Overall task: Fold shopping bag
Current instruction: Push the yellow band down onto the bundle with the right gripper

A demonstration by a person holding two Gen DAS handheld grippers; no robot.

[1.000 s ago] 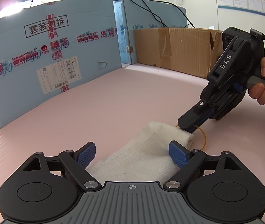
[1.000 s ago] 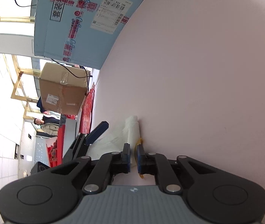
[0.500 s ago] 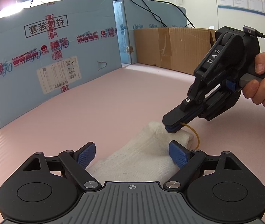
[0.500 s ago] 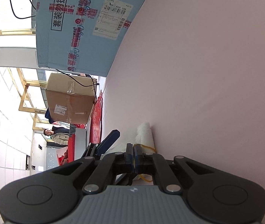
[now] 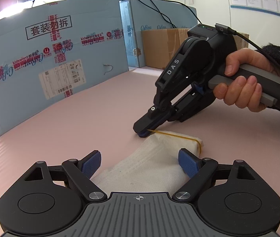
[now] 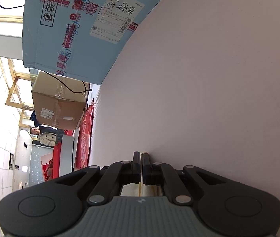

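Note:
A folded white shopping bag [image 5: 149,167] lies on the pink table [image 5: 90,108], running from under my left gripper toward the right. My left gripper [image 5: 140,158] is open, one blue pad on each side of the bag. My right gripper [image 5: 142,133], held by a hand [image 5: 242,86], is shut on a yellow rubber band [image 5: 175,135]. The band is stretched across the bag's far end and hooks round its right corner. In the right wrist view the right gripper [image 6: 141,156] is shut, with the rubber band [image 6: 140,187] running back between the fingers over the bag [image 6: 130,190].
A tall blue printed carton [image 5: 51,59] stands along the table's back left, with a brown cardboard box [image 5: 159,47] at the back right. Pink table stretches between them and the bag. Off the table, a brown box [image 6: 59,106] and a standing person [image 6: 45,134] show.
My right gripper has moved left across the bag's far end, drawing the rubber band taut over it. The left gripper has stayed still and open.

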